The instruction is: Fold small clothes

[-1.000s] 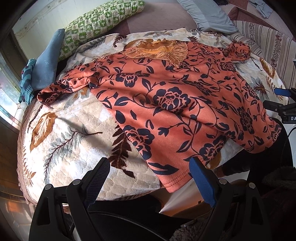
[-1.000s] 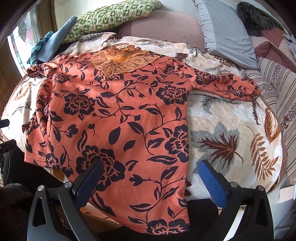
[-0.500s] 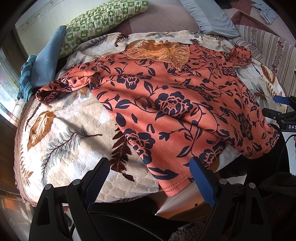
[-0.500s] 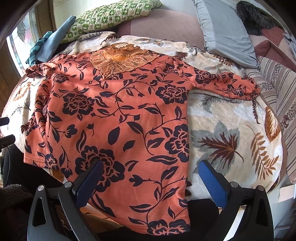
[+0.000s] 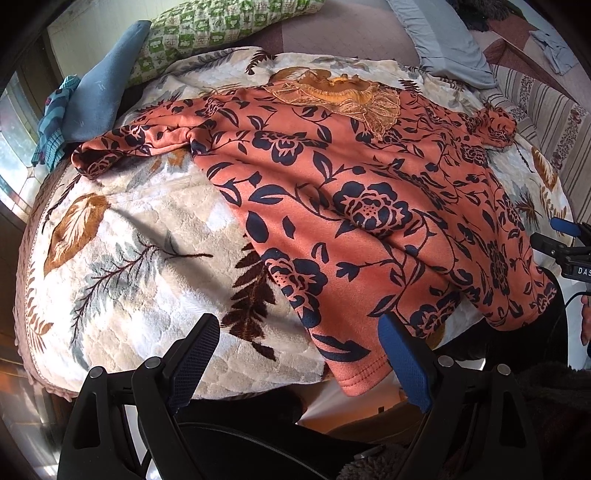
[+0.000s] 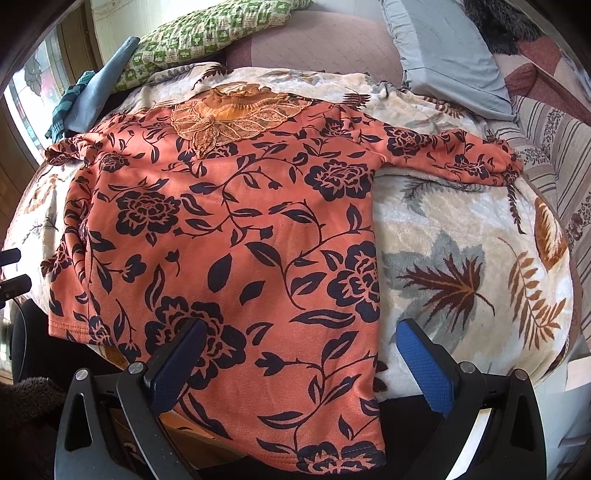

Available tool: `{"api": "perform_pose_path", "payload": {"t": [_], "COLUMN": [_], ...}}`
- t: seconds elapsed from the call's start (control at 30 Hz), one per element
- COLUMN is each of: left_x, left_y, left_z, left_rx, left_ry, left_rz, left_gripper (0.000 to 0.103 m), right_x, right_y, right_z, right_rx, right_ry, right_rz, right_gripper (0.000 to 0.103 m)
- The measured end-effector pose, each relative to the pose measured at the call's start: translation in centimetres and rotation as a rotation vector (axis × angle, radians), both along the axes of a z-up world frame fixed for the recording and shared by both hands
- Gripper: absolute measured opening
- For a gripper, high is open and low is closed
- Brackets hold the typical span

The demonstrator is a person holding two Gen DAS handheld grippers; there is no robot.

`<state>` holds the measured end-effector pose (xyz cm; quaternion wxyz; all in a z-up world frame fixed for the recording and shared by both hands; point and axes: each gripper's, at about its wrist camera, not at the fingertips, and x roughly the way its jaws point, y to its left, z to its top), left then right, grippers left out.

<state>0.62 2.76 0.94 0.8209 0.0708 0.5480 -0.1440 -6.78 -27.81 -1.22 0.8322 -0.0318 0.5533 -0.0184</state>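
Left wrist view first: my left gripper [image 5: 297,350] is spread wide with nothing between the pads, hanging just off the near edge of the bed. The orange floral top [image 5: 351,206] lies face up and flat on the leaf-print blanket [image 5: 122,236], neckline with the lace collar [image 5: 343,94] at the far end, hem draped over the near edge right in front of me. Its left sleeve [image 5: 125,144] sticks straight out toward the blue cloth [image 5: 99,99] by the green checked pillow [image 5: 221,22]. There's a soft ridge running across the body near the big flower, so it's not perfectly smooth.

Right wrist view: the right gripper [image 6: 299,354] is also wide open and empty, hovering over the hem. The other sleeve [image 6: 454,155] reaches out toward the grey pillow [image 6: 450,55] and looks a bit bunched at the cuff, though the fisheye stretch makes that hard to call.

So nothing's folded yet, I'd say I'm at the very first grab. My plan would be to pinch each sleeve near the cuff and bring it across the chest so the sides end up straight, then take both hem corners together and carry them up to the collar. The fabric looks soft and stretchy, so grab a decent bite of it, lift only enough to clear the blanket, and keep both sides moving evenly or it'll skew.
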Motion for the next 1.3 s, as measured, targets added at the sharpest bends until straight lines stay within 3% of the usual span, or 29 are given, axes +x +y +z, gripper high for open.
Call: {"api": "perform_pose_path", "payload": {"t": [0.23,0.47,0.57,0.83,0.9,0.93,0.97,1.0,1.03,1.07,1.2,1.3], "left_x": [2.9,10.6,12.8,15.8,16.5,16.7,16.9,17.2,17.3,17.5,18.1,19.1], "left_y": [1.1,4.4,5.3,4.0,3.4,3.0,2.7,2.5,2.1,1.9,1.0,0.6], "left_z": [-0.1,-2.6,-3.8,-7.0,-7.5,-7.6,-7.8,-7.9,-8.0,-7.9,-7.1,-7.7], "left_rx": [-0.028,-0.173,-0.211,-0.280,-0.263,-0.249,-0.238,-0.227,-0.210,-0.200,-0.148,-0.082], "left_ry": [0.014,0.153,0.192,0.262,0.254,0.248,0.245,0.244,0.240,0.235,0.196,0.203], "left_rz": [0.064,0.254,0.328,0.346,0.349,0.352,0.350,0.348,0.348,0.348,0.352,0.365], "left_gripper": [0.088,0.087,0.087,0.087,0.081,0.068,0.057,0.053,0.044,0.036,0.027,0.027], "right_x": [1.0,5.0,7.0,11.9,12.8,13.2,13.5,13.8,14.0,14.4,15.6,17.2], "right_y": [-1.1,-5.9,-6.8,-9.1,-9.1,-9.0,-9.0,-9.0,-9.0,-9.0,-9.7,-12.7], "right_z": [-0.3,-2.0,-3.5,-5.6,-6.1,-6.3,-6.5,-6.5,-6.6,-6.5,-4.7,-3.8], "right_rx": [0.013,0.114,0.112,0.185,0.202,0.212,0.225,0.241,0.264,0.277,0.228,0.199], "right_ry": [-0.004,-0.004,0.008,-0.013,-0.016,-0.018,-0.021,-0.026,-0.027,-0.026,-0.066,-0.105], "right_rz": [-0.026,-0.169,-0.180,-0.225,-0.213,-0.202,-0.190,-0.177,-0.161,-0.144,-0.104,-0.190], "right_gripper": [0.102,0.102,0.102,0.101,0.097,0.088,0.070,0.058,0.032,0.013,0.005,0.001]}}
